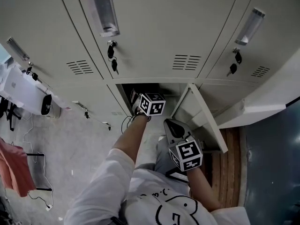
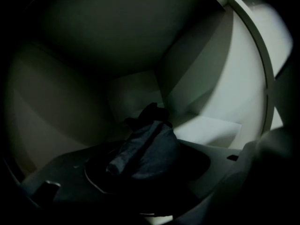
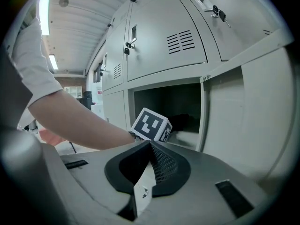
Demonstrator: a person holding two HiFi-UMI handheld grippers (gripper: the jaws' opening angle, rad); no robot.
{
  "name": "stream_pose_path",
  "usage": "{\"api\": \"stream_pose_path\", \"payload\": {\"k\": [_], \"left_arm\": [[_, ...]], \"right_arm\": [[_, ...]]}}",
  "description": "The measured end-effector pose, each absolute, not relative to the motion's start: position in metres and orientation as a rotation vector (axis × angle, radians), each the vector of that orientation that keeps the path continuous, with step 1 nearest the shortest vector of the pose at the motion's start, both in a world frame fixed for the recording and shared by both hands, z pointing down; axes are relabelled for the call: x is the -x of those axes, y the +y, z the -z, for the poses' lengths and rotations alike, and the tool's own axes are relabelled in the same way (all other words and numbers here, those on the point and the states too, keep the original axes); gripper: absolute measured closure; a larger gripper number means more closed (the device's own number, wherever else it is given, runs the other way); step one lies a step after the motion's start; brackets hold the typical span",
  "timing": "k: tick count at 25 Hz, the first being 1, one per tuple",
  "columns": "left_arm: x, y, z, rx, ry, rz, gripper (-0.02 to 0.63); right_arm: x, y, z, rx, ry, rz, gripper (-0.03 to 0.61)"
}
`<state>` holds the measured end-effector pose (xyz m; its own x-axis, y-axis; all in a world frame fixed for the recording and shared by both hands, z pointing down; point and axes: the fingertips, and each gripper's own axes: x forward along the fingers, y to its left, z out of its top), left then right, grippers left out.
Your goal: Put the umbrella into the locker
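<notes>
Left claw gapes around the dark umbrella inside the locker.

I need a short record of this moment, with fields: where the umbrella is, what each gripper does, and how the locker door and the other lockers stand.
umbrella: dark, folded, inside the open locker
left gripper: reaches into the locker; umbrella between its fingers; too dark to tell whether they press on it
right gripper: outside the locker, fingers together, nothing between them
locker door: swung open, beside the right gripper
neighbouring lockers: closed, with keys hanging in one lock
</notes>
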<state>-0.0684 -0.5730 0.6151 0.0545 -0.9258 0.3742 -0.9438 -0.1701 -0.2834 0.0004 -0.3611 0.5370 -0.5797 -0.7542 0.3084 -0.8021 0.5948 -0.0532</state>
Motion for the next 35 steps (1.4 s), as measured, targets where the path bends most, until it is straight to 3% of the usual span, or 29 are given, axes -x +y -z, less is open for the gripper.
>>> {"api": "stream_pose_path", "payload": {"k": [8,10,35], "left_arm": [[0.073,-0.577,-0.611,-2.172,-2.179,-0.710,0.273],[0.070,-0.573,-0.611,-2.215,-2.142,-0.699,0.136],[0.066,-0.421,-0.515,-2.483,-1.750,-0.519,0.133]], "right_arm": [[0.005,-0.355,-0.541,-1.242,-2.574,-0.206,0.561],[0.009,-0.349,-0.541,-1.221,-2.569,-0.188,0.560],[0.014,-0.276,-0.441,-1.366,-2.586,-0.242,0.561]]}}
